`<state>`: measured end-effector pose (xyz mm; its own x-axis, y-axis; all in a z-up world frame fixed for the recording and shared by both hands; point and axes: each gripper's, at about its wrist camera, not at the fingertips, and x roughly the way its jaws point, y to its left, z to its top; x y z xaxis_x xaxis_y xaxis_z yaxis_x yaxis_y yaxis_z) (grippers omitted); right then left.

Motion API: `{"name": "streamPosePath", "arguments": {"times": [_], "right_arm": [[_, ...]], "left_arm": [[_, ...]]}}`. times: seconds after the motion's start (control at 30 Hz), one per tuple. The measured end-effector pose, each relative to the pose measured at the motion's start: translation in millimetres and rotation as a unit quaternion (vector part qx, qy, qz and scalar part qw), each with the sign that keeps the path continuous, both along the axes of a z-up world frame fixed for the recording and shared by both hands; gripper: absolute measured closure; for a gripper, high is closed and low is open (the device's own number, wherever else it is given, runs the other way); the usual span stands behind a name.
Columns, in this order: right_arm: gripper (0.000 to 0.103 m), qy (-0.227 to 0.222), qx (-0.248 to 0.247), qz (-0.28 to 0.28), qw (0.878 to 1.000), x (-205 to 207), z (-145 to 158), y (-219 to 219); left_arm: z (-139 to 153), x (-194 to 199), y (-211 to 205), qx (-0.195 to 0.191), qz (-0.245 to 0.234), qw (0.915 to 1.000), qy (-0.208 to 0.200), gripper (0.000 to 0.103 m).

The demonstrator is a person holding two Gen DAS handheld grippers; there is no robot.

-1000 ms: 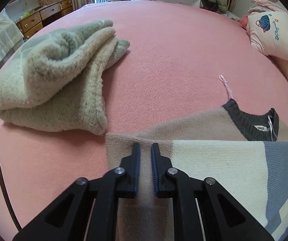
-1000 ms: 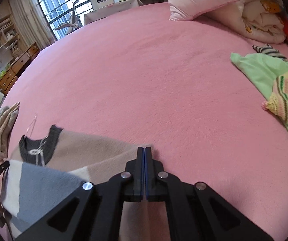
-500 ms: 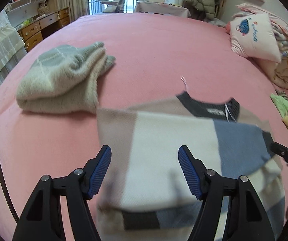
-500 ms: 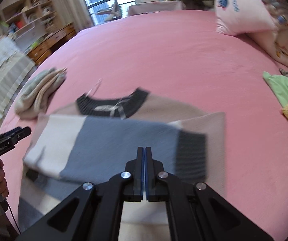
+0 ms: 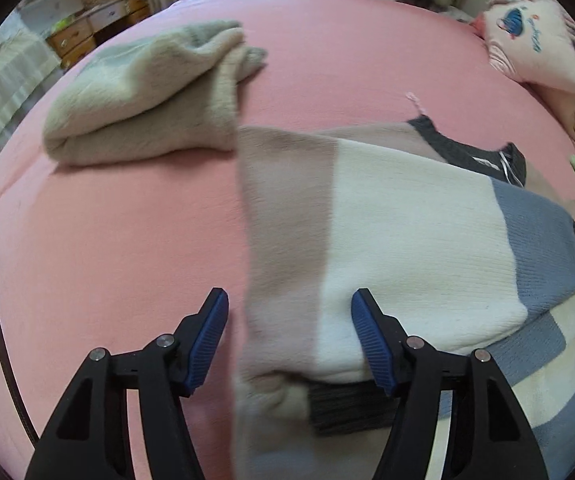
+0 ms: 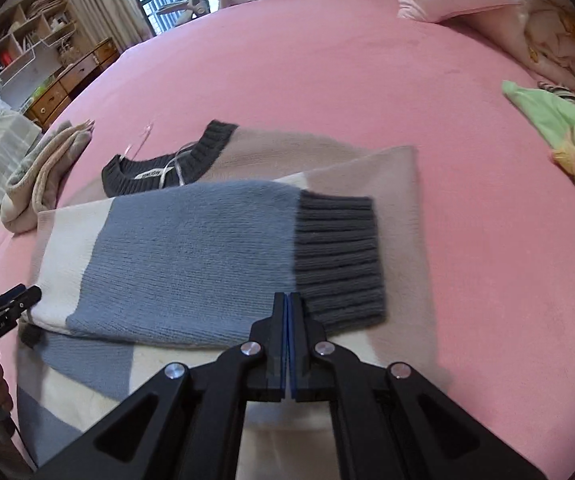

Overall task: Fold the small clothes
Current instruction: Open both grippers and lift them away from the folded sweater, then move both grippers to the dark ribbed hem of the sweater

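Sweaters on the pink bed (image 6: 367, 80): two. One colour-block sweater (image 5: 407, 220) lies flat near the middle, sleeves folded across its body. One fuzzy green-and-cream sweater (image 5: 147, 92) sits folded just beside it. Pillows: one (image 5: 535, 48). Left tool (image 5: 289, 340): jaws apart and closing, sweater edge below them, unpressed. Right tool (image 6: 289, 300): jaws together, nothing visibly pinched, over the sleeve cuff (image 6: 337, 256).

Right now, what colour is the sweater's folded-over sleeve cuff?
Dark grey ribbed cuff, clearest in the right wrist view.
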<state>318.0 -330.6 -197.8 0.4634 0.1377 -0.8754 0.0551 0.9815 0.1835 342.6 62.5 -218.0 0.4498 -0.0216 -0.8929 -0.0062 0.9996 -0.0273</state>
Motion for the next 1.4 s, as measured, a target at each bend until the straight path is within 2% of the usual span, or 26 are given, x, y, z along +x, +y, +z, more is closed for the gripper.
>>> {"name": "streamPosePath", "arguments": {"times": [0.07,0.17,0.27,0.43,0.53,0.6,0.67,0.87,0.93,1.0,1.07,1.2,1.27,1.4], "right_arm": [[0.101,-0.004,-0.022,-0.011,1.0,-9.9,11.1,0.4],[0.099,-0.016,-0.003,-0.007,1.0,-30.5,31.3,-2.5],[0.099,-0.035,0.002,-0.01,0.999,-56.7,56.0,-2.7],[0.096,-0.071,-0.009,-0.025,0.997,-104.4,103.6,-3.1],[0.088,-0.092,-0.008,-0.031,0.995,-133.9,128.6,-1.2],[0.08,-0.107,-0.009,-0.033,0.994,-152.8,142.0,2.1],[0.077,-0.121,-0.013,-0.036,0.992,-172.9,153.8,5.5],[0.075,-0.145,-0.024,-0.036,0.988,-219.1,174.2,12.2],[0.071,-0.151,-0.026,-0.038,0.987,-232.5,177.7,12.6],[0.062,-0.158,-0.033,-0.042,0.986,-246.8,178.9,13.3],[0.056,-0.159,-0.035,-0.044,0.986,-256.4,176.6,15.0],[0.055,-0.145,-0.04,-0.043,0.988,-272.3,161.4,24.1],[0.055,-0.141,-0.048,-0.039,0.988,-278.7,152.3,32.3],[0.055,-0.133,-0.064,-0.023,0.989,-293.3,134.5,48.1]], "left_arm": [[9.0,-7.2,11.1,0.002,0.016,0.9999,-0.001,0.039],[30.1,-24.3,23.9,-0.009,0.028,0.9995,-0.015,0.039],[63.1,-48.5,36.7,-0.027,0.032,0.9984,-0.038,0.039],[127.2,-96.2,47.2,-0.02,0.04,0.9947,-0.093,0.034],[157.0,-124.4,53.4,-0.022,0.046,0.9915,-0.12,0.028],[171.0,-143.5,55.6,-0.031,0.046,0.9895,-0.134,0.028],[181.0,-160.4,54.8,-0.035,0.042,0.9887,-0.139,0.028],[197.7,-212.2,43.6,-0.036,0.022,0.985,-0.167,0.027],[202.0,-225.1,39.9,-0.034,0.019,0.9826,-0.182,0.027],[205.1,-239.5,37.2,-0.033,0.021,0.9805,-0.192,0.023],[203.5,-253.0,37.2,-0.058,0.027,0.978,-0.199,0.021],[186.9,-275.4,38.2,-0.099,0.026,0.9723,-0.21,0.015],[174.6,-281.1,37.2,-0.104,0.032,0.9737,-0.2,0.015],[141.9,-283.6,36.8,-0.108,0.028,0.9842,-0.138,0.015]]}}
